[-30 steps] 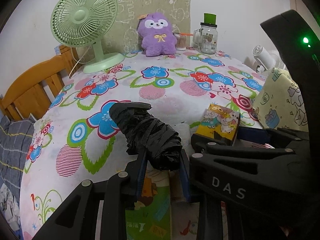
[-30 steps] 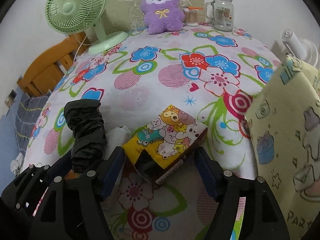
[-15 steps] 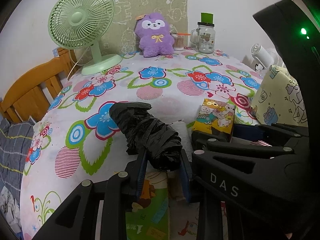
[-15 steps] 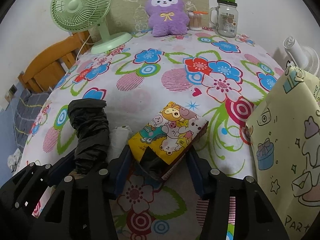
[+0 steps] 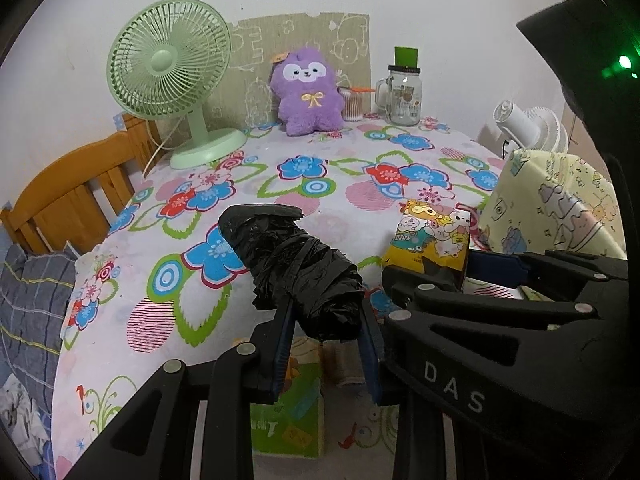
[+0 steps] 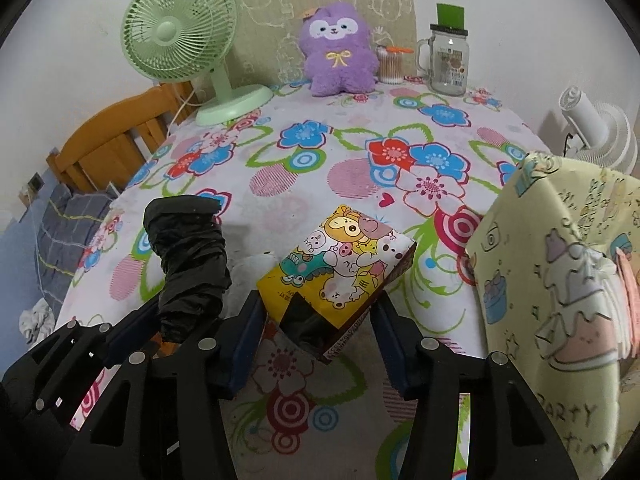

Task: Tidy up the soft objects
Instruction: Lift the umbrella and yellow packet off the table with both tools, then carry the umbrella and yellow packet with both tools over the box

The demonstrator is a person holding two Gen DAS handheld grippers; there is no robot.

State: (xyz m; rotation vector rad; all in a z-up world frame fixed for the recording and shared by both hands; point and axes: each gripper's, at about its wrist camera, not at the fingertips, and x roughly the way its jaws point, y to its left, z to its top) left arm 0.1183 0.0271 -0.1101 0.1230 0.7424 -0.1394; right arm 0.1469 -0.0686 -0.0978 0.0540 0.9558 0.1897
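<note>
The left gripper [image 5: 326,330] is closed on a black plastic-bag roll [image 5: 292,268] and holds it above the flowered tablecloth [image 5: 248,184]. Just beside it, the right gripper [image 6: 320,320] is closed on a cartoon-printed box [image 6: 340,264] with an open near end, also lifted over the cloth.

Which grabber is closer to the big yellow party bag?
Right. The right gripper, shut on the cartoon box, sits just beside the yellow party bag; the left gripper, holding the black roll, is farther over.
</note>
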